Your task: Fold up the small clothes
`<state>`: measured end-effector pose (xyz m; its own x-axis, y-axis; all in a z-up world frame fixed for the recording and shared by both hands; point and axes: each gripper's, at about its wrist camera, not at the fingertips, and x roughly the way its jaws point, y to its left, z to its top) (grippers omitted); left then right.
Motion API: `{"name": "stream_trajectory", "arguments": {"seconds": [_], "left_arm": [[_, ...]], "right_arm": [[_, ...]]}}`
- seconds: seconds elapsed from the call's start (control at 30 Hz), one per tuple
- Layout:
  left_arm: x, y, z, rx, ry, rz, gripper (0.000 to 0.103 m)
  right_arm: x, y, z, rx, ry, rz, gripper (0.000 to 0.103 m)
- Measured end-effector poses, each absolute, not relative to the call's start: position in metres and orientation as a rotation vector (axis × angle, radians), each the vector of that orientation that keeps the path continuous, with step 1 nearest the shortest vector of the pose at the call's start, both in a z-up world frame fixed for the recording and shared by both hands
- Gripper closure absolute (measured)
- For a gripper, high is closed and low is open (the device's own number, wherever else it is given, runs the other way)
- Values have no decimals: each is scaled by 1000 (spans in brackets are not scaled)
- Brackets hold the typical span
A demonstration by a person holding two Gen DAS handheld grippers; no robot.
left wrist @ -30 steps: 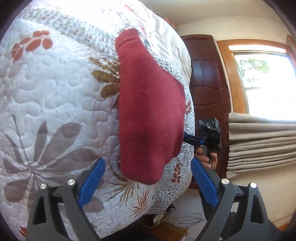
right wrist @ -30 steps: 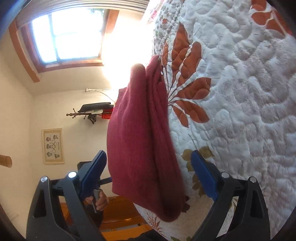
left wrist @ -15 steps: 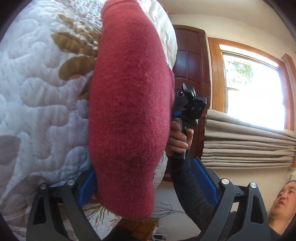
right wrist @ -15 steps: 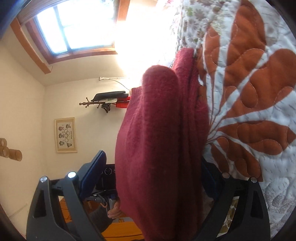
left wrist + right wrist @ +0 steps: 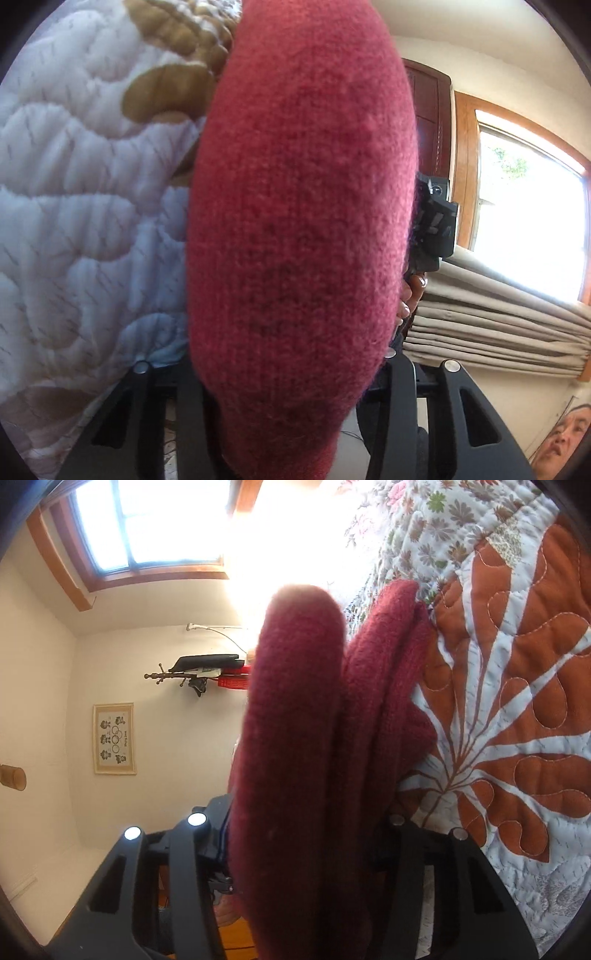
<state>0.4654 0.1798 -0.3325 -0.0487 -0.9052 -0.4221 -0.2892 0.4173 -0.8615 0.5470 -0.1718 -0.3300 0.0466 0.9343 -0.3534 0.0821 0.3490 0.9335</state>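
While 1 red knitted garment [image 5: 295, 236] lies on 1 quilt [image 5: 74, 221], 2 grippers — left [image 5: 291, 373], right [image 5: 306, 834] — pinch it in their jaws.

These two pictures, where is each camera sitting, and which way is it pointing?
Left wrist view: sits on the left gripper, looking along its fingers at a red knitted garment against a quilt; beyond it, a window, the other gripper and the hand holding it.
Right wrist view: sits on the right gripper, facing the same red knitted garment on the quilt, with a framed picture on the wall.
Both views share the garment and the quilt, seen from opposite ends.
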Motion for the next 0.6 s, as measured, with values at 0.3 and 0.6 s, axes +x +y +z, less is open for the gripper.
{"name": "stream_trajectory", "arguments": {"seconds": [0.3, 0.6], "left_arm": [[468, 187, -285, -1002, 1515, -757, 69], [407, 244, -210, -902, 1406, -842, 70]], "right_arm": [[537, -165, -294, 1021, 1296, 807, 63], [486, -96, -216, 990, 1190, 901, 64]]}}
